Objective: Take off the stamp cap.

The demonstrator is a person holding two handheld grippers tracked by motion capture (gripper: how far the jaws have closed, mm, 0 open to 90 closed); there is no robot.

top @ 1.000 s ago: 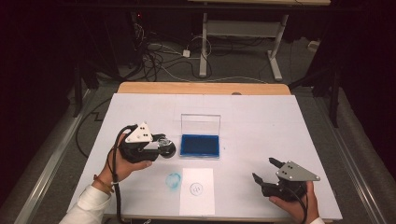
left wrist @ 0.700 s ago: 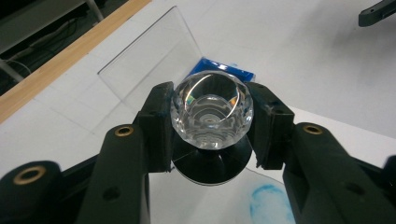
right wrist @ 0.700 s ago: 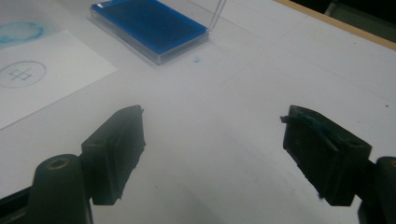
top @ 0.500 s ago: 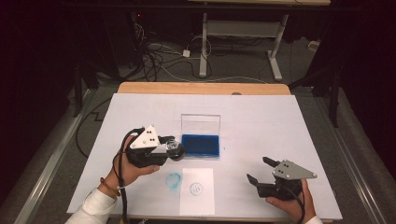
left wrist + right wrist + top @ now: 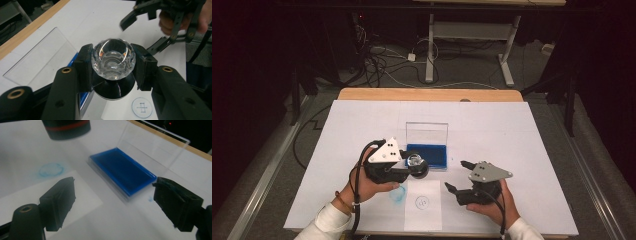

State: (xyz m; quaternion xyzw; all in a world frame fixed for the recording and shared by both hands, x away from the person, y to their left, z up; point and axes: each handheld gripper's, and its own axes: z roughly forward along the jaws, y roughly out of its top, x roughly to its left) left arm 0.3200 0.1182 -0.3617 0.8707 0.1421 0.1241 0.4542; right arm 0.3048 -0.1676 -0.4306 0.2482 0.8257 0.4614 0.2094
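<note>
Stamp: we hold the stamp (image 5: 113,65), a faceted clear knob on a black base, above the desk (image 5: 532,135) just in front of the ink pad, toward the near edge.
Left gripper: our left gripper (image 5: 113,66) is clamped on the knob, a pad on each side.
Right gripper: our right gripper (image 5: 113,202) has just been opening; its jaws stand wide apart with nothing between them, near the desk's front edge.
Ink pad: the blue ink pad (image 5: 428,155) lies mid-desk, its clear lid (image 5: 427,133) upright behind it.
Paper: the paper slip (image 5: 422,205) with a round print sits at the near edge; a blue smudge (image 5: 397,195) lies just left.
Doing it well: we judge the base should come down flat and level.
Room: open desk lies left, right and behind.
</note>
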